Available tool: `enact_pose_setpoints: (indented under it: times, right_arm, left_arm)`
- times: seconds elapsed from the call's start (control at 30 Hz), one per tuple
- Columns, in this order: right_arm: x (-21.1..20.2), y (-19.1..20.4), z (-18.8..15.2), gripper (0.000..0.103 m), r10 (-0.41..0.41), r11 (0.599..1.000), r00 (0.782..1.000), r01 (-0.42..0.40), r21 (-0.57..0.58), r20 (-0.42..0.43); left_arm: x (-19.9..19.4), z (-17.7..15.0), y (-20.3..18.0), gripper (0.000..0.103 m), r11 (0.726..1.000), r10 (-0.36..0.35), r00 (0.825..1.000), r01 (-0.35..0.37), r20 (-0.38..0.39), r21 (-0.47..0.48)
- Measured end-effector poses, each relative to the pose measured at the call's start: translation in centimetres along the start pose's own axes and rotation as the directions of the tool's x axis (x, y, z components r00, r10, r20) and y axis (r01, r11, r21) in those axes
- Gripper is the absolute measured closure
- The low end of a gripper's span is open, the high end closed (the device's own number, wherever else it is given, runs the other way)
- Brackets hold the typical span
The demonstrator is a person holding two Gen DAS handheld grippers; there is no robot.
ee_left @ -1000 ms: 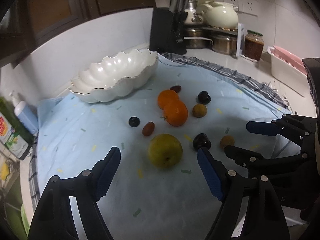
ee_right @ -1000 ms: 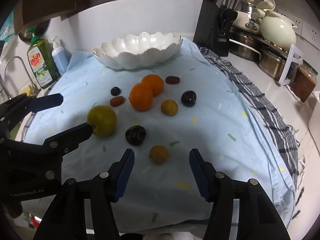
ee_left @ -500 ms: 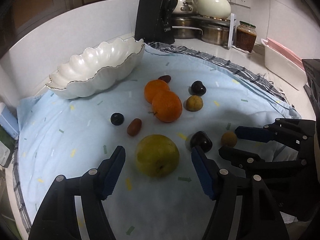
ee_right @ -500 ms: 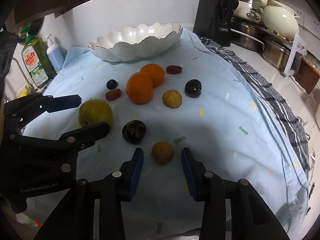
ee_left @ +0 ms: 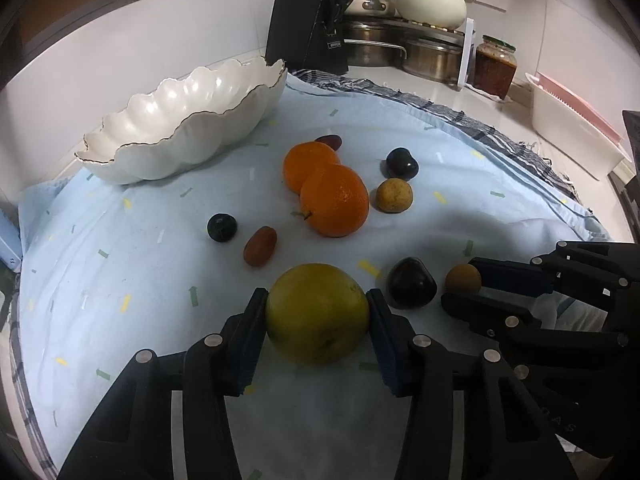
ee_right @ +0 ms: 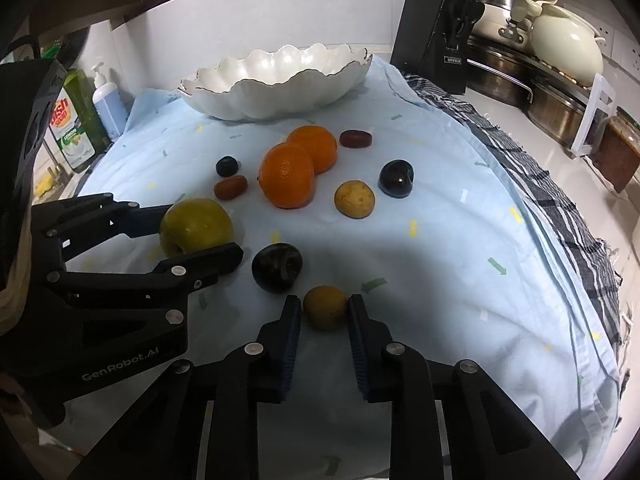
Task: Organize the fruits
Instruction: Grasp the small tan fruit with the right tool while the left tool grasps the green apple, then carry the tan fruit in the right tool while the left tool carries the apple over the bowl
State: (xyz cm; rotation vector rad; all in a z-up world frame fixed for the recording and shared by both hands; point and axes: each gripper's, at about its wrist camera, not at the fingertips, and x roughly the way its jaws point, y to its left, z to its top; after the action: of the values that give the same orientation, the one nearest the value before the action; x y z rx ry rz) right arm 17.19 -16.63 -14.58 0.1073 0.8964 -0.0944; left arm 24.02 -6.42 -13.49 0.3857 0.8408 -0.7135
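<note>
The left tongs [ee_left: 317, 322] have just closed onto the yellow-green apple [ee_left: 317, 313]. The right tongs [ee_right: 325, 312] have closed and pinch a small tan fruit [ee_right: 325, 306], both on the blue-clothed surface [ee_right: 440, 240].

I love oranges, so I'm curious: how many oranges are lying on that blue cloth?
2. One orange sits mid-cloth, nearer the grippers; the second orange touches it just behind, toward the white bowl. The bowl looks empty, so none seem hidden.
</note>
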Motion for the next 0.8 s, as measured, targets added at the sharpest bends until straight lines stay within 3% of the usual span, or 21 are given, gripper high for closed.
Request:
enact_pose_setpoints:
  times: [0.37, 0.8]
  right_arm:
    - [-1.5, 0.7, 1.1, 0.078, -0.008, 1.0, 0.999, 0.008, 0.008, 0.053]
    - [-3.7, 0.7, 5.0, 0.078, 0.059, 0.996, 0.984, -0.048, -0.071, 0.168]
  left_arm:
    - [-1.6, -0.3, 1.1, 0.055, 0.998, -0.027, 1.0, 0.028, 0.009, -0.062]
    - [-5.4, 1.7, 2.6, 0.055, 0.981, 0.09, 0.991, -0.07, 0.104, -0.183]
